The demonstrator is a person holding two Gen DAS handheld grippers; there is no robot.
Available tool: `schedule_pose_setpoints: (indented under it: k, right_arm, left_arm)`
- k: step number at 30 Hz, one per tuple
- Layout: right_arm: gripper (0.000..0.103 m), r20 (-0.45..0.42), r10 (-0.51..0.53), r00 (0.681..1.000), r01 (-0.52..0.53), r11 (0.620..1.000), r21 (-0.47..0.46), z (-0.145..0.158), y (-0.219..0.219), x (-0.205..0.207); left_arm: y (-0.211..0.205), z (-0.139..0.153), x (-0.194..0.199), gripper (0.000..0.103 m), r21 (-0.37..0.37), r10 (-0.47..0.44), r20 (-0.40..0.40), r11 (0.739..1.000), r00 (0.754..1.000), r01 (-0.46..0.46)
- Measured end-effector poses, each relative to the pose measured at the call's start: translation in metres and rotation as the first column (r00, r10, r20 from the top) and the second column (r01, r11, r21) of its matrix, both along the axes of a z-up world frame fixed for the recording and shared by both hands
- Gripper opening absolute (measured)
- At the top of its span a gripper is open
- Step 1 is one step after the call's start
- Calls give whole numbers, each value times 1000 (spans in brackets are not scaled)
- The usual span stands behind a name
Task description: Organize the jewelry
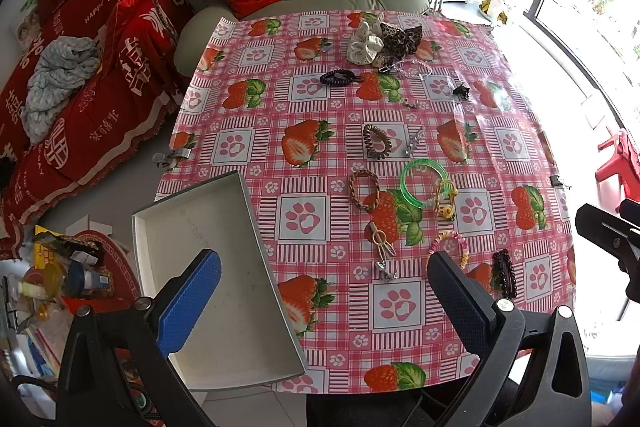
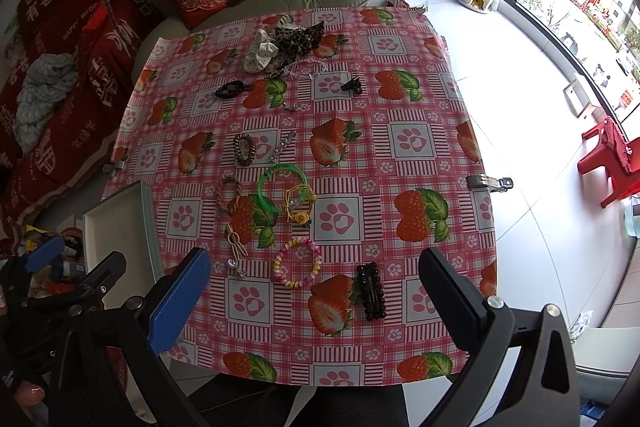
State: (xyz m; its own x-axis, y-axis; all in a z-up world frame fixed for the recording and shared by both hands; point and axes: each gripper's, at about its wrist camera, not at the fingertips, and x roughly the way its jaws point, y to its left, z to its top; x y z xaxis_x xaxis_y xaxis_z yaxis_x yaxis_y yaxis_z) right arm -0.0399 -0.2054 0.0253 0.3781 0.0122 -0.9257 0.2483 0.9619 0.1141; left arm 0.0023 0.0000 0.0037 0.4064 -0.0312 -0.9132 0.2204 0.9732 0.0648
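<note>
Two grippers, both with jaws spread wide and holding nothing: left gripper (image 1: pixel 324 291) sits over the near-left of the table, one finger above the tray; right gripper (image 2: pixel 316 293) hovers over the near edge, with the pastel bead bracelet (image 2: pixel 297 263) and black beaded clip (image 2: pixel 371 291) between its fingers in view

Jewelry is all loose on the strawberry tablecloth (image 2: pixel 420 155); white tray (image 1: pixel 208 251) is empty and overhangs the near-left table edge. Nothing sorted yet by the look of it

Risks, my read:
- tray is part off the table, so a nudge from the left finger could tip it to the floor
- tablecloth is glossy and only clipped at the sides; thin flat pieces like the beige hair clip (image 1: pixel 380 239) could skate away instead of lifting
- green bangle (image 1: pixel 416 183) touches the yellow charm bracelet (image 1: pixel 446 199), so grabbing one may drag the other
- far pile is tangled; pulling the white scrunchie (image 1: pixel 364 43) likely brings the leopard scrunchie (image 1: pixel 402 37) or the clear bead strand along

Count:
- scrunchies: 2
- coil hair ties: 2, one brown (image 1: pixel 377 141), one black (image 1: pixel 340 78)
- braided bracelet (image 1: pixel 364 191): 1
- bangle 1, charm bracelet 1, pastel bracelet 1
- clips: black beaded 1, beige 1, small black claw (image 1: pixel 461 91) 1
- small silver pieces: about 3, too small to identify
- tray: 1
</note>
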Motion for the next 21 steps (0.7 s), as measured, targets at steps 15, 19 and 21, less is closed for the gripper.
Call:
schedule_pose_setpoints:
  k: [15, 19, 21]
  right_arm:
    - [103, 0, -1, 1000, 1, 1000, 0, 0, 1, 1]
    - [103, 0, -1, 1000, 1, 1000, 0, 0, 1, 1]
    - [103, 0, -1, 1000, 1, 1000, 0, 0, 1, 1]
  left_arm:
    - [1, -1, 1, 103, 2, 0, -1, 1000, 1000, 0]
    - [0, -1, 1, 103, 2, 1, -2, 1000, 1000, -1]
    - [0, -1, 1, 103, 2, 1, -2, 1000, 1000, -1]
